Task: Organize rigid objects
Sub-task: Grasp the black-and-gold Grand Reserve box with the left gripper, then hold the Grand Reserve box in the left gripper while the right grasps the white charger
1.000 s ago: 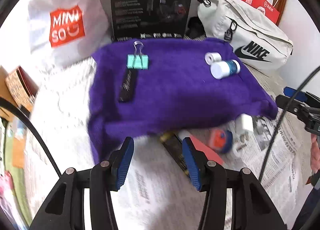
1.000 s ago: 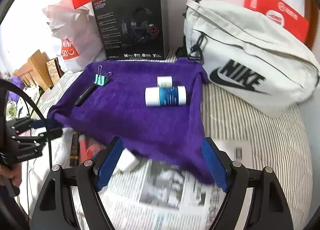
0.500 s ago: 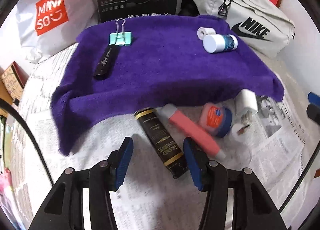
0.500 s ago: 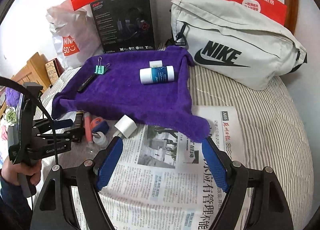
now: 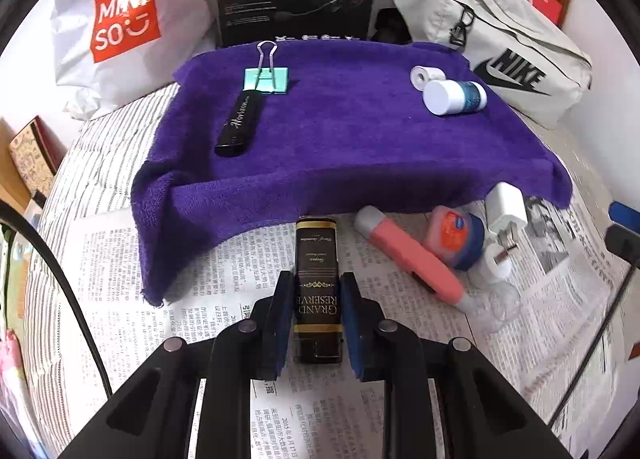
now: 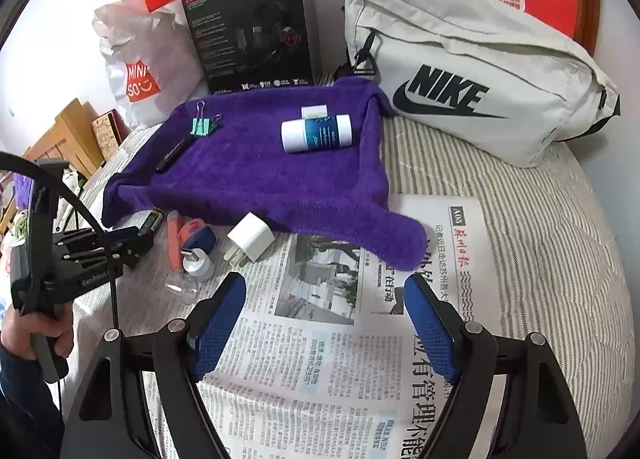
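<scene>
Your left claw [image 5: 316,299] is closing on the black-and-gold "Grand Reserve" tube [image 5: 317,287], which lies flat on the newspaper [image 5: 208,279] between the blue pads, lengthwise along the fingers. The pads already look to be against its two long sides, so finish the squeeze gently and evenly before you lift. You grip it near the end closest to you, so the far end may dip; raise it straight up and keep it level. Just right of the claw lie the pink tube [image 5: 408,255], the red-lidded blue jar [image 5: 454,235] and the white charger plug [image 5: 506,209], close together, so avoid sweeping that way. Ahead of the claw the purple towel [image 5: 360,147] already carries a green binder clip [image 5: 267,79], a black stick [image 5: 239,125] and a white-and-blue bottle [image 5: 454,97], probably your destination. Your right claw [image 6: 326,319] hangs wide and empty over the newspaper; keep it clear.
</scene>
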The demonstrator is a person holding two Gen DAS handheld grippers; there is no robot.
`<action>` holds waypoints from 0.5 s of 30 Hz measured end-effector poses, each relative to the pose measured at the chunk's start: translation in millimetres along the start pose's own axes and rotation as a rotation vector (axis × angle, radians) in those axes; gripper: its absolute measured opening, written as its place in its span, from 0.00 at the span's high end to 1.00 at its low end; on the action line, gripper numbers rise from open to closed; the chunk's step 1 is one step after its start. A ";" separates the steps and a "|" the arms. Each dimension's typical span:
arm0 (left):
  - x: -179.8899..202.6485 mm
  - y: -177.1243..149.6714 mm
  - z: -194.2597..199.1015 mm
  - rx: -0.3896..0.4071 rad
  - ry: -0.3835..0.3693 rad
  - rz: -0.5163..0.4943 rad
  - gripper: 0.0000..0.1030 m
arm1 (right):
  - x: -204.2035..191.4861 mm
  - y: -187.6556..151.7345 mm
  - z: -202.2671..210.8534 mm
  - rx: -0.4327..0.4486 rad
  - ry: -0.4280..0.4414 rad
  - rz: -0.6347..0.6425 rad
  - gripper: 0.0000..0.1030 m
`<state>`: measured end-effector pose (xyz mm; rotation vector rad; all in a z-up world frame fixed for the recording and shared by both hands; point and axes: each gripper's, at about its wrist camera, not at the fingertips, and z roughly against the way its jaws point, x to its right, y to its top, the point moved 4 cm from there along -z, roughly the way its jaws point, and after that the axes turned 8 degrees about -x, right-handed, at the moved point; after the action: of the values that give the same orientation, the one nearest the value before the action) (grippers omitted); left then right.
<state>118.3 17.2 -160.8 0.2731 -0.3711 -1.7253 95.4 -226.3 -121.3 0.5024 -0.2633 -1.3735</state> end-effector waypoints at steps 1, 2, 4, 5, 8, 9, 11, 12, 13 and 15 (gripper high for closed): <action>-0.5 -0.7 0.2 0.003 -0.002 0.004 0.78 | -0.1 -0.4 -1.3 -0.004 -0.003 0.002 0.22; -0.7 -0.8 -0.1 0.004 -0.005 0.005 0.78 | 0.1 -0.6 -1.5 -0.004 -0.004 0.001 0.22; -1.0 1.9 -1.5 0.003 0.000 0.014 0.78 | 0.1 -0.9 -2.5 -0.003 0.007 -0.001 0.22; 0.0 3.0 -2.1 0.004 0.011 0.010 0.78 | 0.2 -1.2 -3.7 -0.003 0.014 -0.005 0.22; 3.0 3.1 -2.7 0.016 0.039 -0.008 0.78 | -3.8 -0.9 -10.1 -0.015 0.037 -0.003 0.22; 3.2 2.5 -2.4 0.014 0.038 -0.013 0.78 | -6.6 -0.2 -12.3 -0.016 0.044 0.004 0.22; 1.3 0.6 -1.1 0.002 0.031 -0.010 0.78 | -13.3 2.1 -16.1 -0.010 0.062 0.025 0.22; 0.3 -0.6 -0.5 -0.001 0.028 -0.012 0.78 | -16.7 3.8 -19.1 -0.008 0.072 0.036 0.22; -0.4 -2.0 0.0 0.000 0.024 -0.015 0.78 | -19.9 6.2 -23.8 -0.012 0.081 0.046 0.22; -1.2 -3.7 0.5 0.003 0.019 -0.013 0.78 | -24.8 10.4 -35.0 -0.024 0.087 0.060 0.22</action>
<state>115.0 19.1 -161.8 0.2941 -0.3591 -1.7338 116.0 -194.4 -143.9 0.5291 -0.1895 -1.2919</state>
